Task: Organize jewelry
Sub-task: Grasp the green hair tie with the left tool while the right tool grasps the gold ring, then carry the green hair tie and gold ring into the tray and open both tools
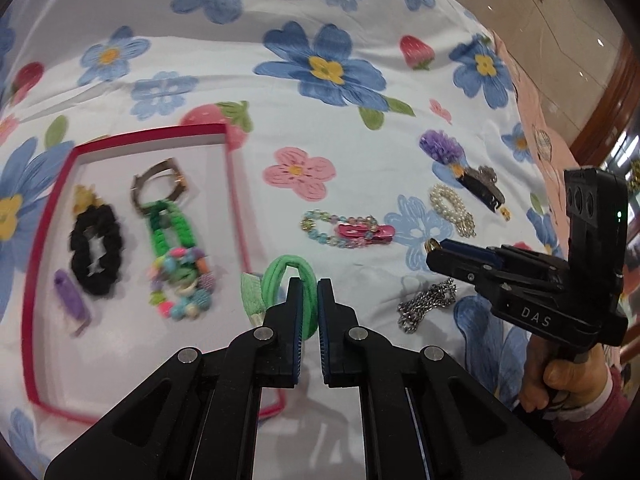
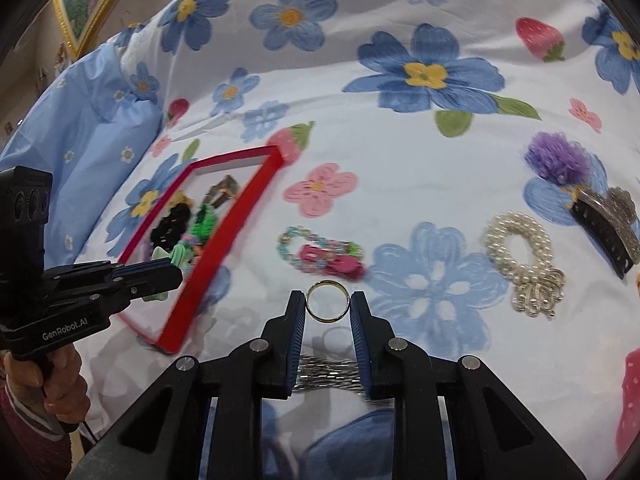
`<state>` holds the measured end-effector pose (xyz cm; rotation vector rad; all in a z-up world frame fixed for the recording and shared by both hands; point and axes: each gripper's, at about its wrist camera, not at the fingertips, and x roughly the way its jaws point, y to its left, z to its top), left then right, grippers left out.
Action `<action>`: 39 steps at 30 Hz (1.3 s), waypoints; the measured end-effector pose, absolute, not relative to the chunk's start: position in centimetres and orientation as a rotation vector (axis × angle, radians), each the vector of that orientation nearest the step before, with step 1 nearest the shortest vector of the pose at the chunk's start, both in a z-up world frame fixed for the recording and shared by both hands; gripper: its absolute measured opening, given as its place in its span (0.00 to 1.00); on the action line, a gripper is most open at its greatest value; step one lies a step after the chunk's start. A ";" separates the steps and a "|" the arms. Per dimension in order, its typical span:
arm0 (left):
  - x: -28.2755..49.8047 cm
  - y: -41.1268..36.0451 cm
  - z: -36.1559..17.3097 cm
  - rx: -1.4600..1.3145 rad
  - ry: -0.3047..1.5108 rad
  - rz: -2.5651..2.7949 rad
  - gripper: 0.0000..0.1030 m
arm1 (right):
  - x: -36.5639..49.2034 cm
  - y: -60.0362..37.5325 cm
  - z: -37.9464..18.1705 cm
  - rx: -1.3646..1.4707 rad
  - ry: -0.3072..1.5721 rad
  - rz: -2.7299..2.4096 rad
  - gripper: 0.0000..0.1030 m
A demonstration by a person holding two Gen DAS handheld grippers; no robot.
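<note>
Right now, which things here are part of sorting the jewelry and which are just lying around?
Part of the job:
- green hair tie in left tool
- gold ring in right tool
- red tray
- pearl bracelet
- silver chain

Just there:
- floral bedsheet
- framed picture

Shiny metal ring (image 2: pixel 327 301), matt cloth sheet (image 2: pixel 400 152), perhaps cardboard tray (image 1: pixel 236 184)

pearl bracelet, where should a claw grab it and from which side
Take the pearl bracelet across its far loop of stacked pearl strands, coming straight down from above. It lies flat on the bedspread, so one finger can drop into the open centre, away from the loose metal tassel end.
</note>
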<state>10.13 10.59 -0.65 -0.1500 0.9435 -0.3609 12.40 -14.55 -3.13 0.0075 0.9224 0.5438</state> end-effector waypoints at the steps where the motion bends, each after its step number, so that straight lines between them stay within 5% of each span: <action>1: 9.8 11.3 -0.5 -0.161 0.938 -0.348 0.06 | 12.2 -14.1 -3.0 0.005 0.921 0.556 0.22; 24: 6.3 22.8 -0.7 -0.321 0.898 -0.146 0.06 | 9.4 -2.0 -2.0 -0.094 0.921 0.784 0.22; 39: 8.3 25.5 -4.4 -0.329 0.981 -0.092 0.06 | 9.7 4.0 -6.2 -0.214 1.029 0.818 0.23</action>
